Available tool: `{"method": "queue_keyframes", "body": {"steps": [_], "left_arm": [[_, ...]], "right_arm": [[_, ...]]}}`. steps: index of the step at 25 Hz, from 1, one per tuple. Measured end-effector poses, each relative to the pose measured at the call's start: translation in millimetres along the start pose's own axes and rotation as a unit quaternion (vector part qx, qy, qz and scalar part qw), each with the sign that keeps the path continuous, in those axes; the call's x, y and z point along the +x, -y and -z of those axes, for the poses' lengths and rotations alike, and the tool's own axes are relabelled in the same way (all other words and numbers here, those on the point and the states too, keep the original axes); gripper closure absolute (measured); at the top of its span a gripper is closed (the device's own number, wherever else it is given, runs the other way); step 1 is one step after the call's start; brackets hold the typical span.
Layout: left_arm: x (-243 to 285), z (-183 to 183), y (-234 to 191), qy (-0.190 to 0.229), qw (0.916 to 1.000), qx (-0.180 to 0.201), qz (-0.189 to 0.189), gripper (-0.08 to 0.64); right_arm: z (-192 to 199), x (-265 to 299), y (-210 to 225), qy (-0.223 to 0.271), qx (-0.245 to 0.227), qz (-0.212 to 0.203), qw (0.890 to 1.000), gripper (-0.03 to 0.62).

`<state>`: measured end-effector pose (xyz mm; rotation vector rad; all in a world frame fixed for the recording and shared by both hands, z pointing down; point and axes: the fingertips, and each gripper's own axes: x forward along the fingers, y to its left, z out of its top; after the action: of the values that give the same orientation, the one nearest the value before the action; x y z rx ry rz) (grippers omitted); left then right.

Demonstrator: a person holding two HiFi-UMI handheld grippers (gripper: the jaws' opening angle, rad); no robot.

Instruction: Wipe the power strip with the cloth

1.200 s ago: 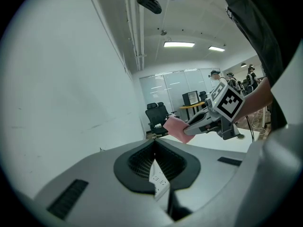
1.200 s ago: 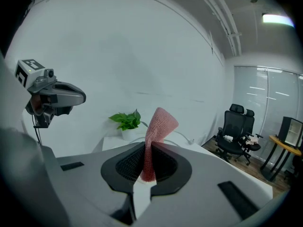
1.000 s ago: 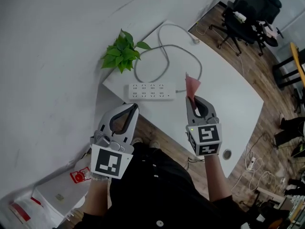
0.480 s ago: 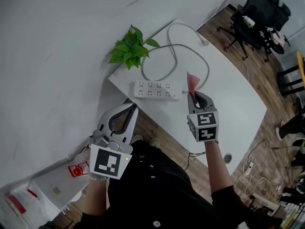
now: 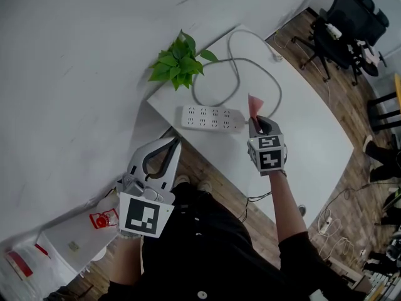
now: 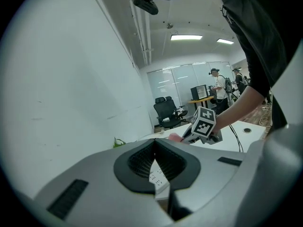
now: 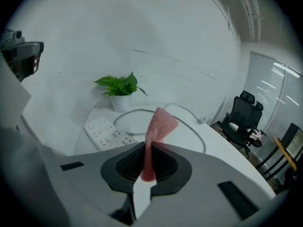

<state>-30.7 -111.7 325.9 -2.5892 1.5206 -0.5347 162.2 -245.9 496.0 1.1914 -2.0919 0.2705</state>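
The white power strip [image 5: 212,118] lies near the white table's [image 5: 307,137] left edge, its grey cable [image 5: 266,74] looping behind it. My right gripper [image 5: 254,123] hovers just right of the strip, shut on a pink cloth [image 5: 255,105] that sticks up from the jaws. In the right gripper view the cloth [image 7: 159,126] stands pinched in the right gripper [image 7: 147,149], with the power strip [image 7: 108,132] ahead and to the left. My left gripper [image 5: 168,144] is shut and empty, off the table's near edge, and in its own view the left gripper [image 6: 155,145] frames the strip [image 6: 158,178].
A small green plant [image 5: 180,66] in a white pot [image 7: 120,100] stands behind the strip at the table's corner, close to the white wall. Black office chairs [image 5: 341,27] stand on the wooden floor beyond the table. A white bag [image 5: 75,243] lies on the floor at lower left.
My right gripper has carried the cloth forward over the table, closer to the strip's right end. The left gripper has stayed where it was.
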Motion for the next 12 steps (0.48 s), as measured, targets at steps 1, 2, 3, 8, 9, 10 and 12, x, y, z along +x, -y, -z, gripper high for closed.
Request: {"method": "queue_keyframes", "body": {"steps": [1, 2, 3, 8, 9, 10, 12], "left_arm": [[-0.6, 0.8, -0.4, 0.0, 1.0, 0.0, -0.001, 0.546], [-1.4, 1.5, -0.9, 0.0, 1.0, -0.001, -0.001, 0.546], [-2.3, 2.1, -1.5, 0.001, 1.0, -0.001, -0.002, 0.546], [-4.7, 7.3, -7.9, -0.005, 0.9999, -0.006, -0.008, 0.546], [-4.9, 7.9, -8.8, -0.005, 0.9999, -0.006, -0.008, 0.546], [-4.9, 8.4, -9.3, -0.005, 0.9999, -0.006, -0.008, 0.546], [-4.7, 9.2, -9.4, -0.006, 0.9999, -0.004, -0.008, 0.546]], "right_arm": [[3.0, 4.2, 0.8, -0.007, -0.002, 0.001, 1.0, 0.543], [6.0, 8.3, 1.5, -0.014, -0.005, 0.001, 1.0, 0.543], [8.9, 12.6, 1.8, -0.02, -0.007, 0.001, 1.0, 0.543], [22.5, 29.8, 1.9, -0.047, -0.007, 0.001, 0.999, 0.543], [24.7, 32.3, 1.3, -0.051, -0.007, 0.0, 0.999, 0.543], [26.5, 34.6, 0.7, -0.054, -0.006, -0.001, 0.999, 0.543], [28.0, 37.9, -0.3, -0.057, -0.002, -0.005, 0.998, 0.543]]}}
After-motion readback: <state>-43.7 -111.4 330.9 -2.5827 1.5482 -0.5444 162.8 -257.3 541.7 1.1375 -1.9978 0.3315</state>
